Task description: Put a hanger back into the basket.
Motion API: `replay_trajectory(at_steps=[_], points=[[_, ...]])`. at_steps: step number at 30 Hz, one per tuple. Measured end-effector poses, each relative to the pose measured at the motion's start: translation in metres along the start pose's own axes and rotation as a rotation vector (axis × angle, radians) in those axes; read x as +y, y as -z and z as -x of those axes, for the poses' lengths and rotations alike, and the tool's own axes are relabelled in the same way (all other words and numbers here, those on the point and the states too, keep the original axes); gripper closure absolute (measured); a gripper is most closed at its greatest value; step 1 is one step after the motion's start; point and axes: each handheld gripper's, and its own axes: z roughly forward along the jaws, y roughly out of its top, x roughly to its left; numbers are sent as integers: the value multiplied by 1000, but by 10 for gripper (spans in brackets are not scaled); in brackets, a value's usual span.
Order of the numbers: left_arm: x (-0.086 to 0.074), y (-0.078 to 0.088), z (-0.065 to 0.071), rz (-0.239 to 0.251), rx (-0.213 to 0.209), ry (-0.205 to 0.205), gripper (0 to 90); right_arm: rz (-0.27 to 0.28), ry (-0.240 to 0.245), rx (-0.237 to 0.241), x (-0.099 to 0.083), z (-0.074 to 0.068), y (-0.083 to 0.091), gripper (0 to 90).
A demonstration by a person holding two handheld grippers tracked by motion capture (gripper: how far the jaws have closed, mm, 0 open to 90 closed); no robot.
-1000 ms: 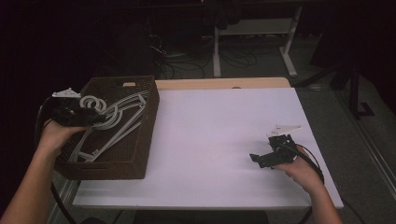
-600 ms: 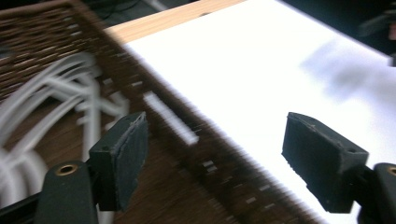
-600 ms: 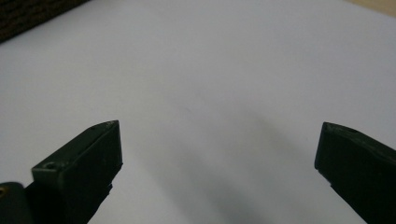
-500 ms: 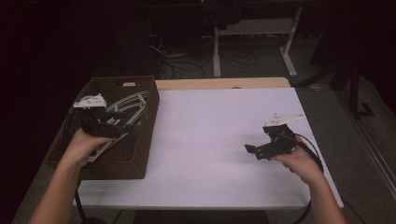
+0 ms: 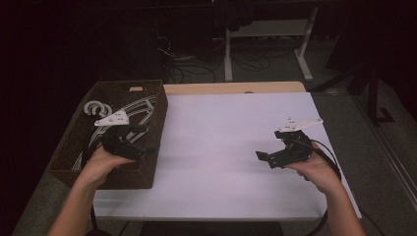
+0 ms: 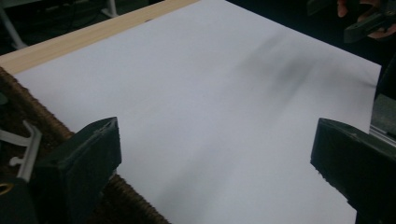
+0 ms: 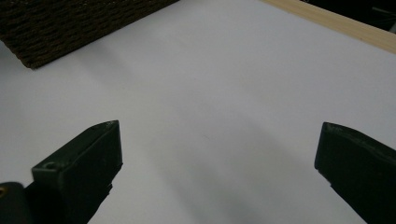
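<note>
A dark woven basket [image 5: 150, 173] stands on the left end of the table, with several white plastic hangers [image 5: 129, 109] lying in it. My left gripper [image 5: 150, 146] hovers over the basket's right rim, pointing toward the white tabletop [image 5: 221, 132]. Its jaws have just been opening and stand open with nothing between them. In the left gripper view, my left gripper [image 6: 215, 154] frames bare tabletop, with the basket rim [image 6: 130, 200] and a hanger piece [image 6: 27, 148] at the lower left. My right gripper [image 5: 264, 157] is held above the table's right part, open and empty, as the right gripper view also shows of my right gripper [image 7: 217, 158].
A light wooden strip [image 5: 231, 88] runs along the table's far edge. Behind it are white desk legs [image 5: 228, 54] and cables on a dark floor. The basket corner [image 7: 70, 23] lies far off in the right gripper view.
My left hand has moved from the basket's left side across to its right rim, and its jaws have spread wider. The right gripper has risen a little.
</note>
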Motion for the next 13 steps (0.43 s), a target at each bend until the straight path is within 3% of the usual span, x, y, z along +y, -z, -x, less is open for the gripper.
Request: replay_trajectory(at_steps=[8, 13], points=[[-1, -3, 2, -5, -6, -6, 0, 7, 1, 1, 0, 1, 2, 6], [-1, -1, 5, 21, -6, -11, 0, 17, 3, -1, -2, 2, 5, 6]])
